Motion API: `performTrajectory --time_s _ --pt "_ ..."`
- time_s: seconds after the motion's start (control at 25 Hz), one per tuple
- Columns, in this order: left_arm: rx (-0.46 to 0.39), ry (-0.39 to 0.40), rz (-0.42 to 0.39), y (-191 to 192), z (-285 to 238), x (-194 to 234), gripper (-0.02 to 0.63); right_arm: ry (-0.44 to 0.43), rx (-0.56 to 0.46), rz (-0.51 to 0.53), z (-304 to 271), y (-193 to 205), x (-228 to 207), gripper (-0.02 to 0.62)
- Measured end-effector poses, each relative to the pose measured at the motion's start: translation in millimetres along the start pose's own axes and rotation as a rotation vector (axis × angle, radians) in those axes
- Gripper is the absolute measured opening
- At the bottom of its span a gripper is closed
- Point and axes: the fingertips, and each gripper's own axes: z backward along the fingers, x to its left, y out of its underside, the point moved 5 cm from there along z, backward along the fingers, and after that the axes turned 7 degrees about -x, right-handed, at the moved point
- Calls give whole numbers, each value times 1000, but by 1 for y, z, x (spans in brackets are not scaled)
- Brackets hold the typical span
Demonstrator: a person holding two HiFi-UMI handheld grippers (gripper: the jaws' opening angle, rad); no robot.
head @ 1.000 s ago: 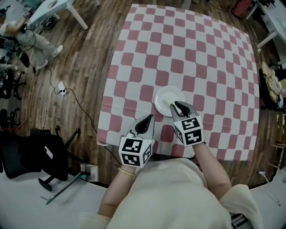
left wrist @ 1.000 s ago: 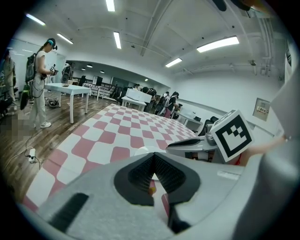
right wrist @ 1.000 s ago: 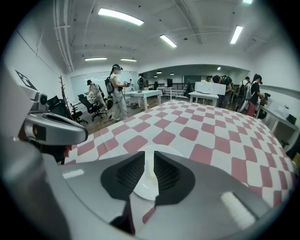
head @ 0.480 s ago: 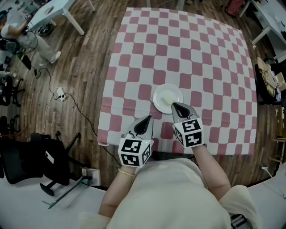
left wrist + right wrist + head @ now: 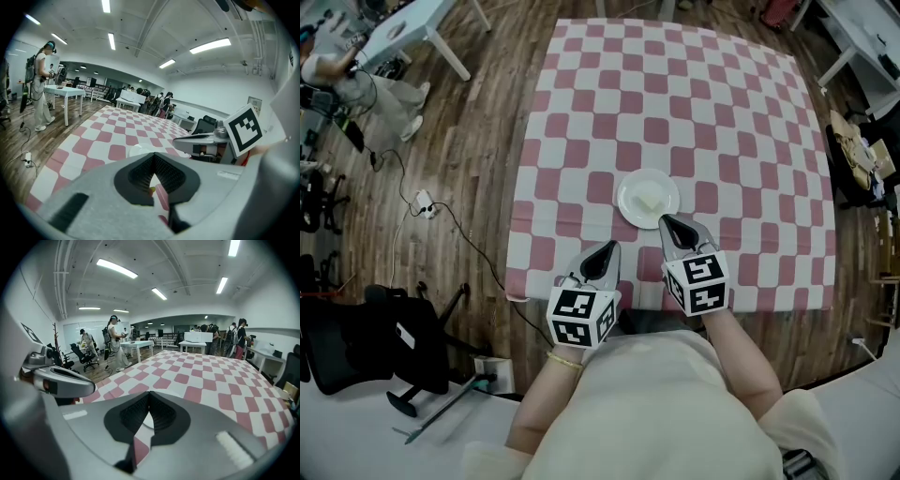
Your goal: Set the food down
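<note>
1. The food [image 5: 650,202], a small pale piece, lies on the white plate [image 5: 632,190]. The plate sits on the checked cloth [image 5: 675,103], a little toward the person's side of the table. From where things lie, I judge the setting-down as good as done.
2. The right gripper [image 5: 668,223] has its tip just at the plate's near rim, beside the food but not on it. Its jaws have just been closing and now stand pressed together, with nothing between them.
3. The left gripper [image 5: 609,247] hangs over the near edge of the cloth, apart from the plate. Its jaws are also pressed together, and I can make out nothing held in them.
4. Next, I reckon, the right gripper needs only to draw back clear of the rim. It should take care not to nudge the plate or drag the cloth.
5. Both grippers point away from the person and slant down toward the table, marker cubes nearest the body. They lie roughly side by side, the right one reaching a little farther out.
</note>
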Motion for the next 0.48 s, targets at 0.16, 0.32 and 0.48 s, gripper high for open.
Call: performTrajectory --time_s 0.16,0.32,0.48 --pt "0 13 -2 3 7 -4 2 16 -27 -10 14 -2 7 6" --pt "-3 24 -3 7 14 -9 3 23 -43 -18 27 0 14 6" --pt "-4 38 -9 10 21 -15 2 24 -57 -28 39 1 23 6"
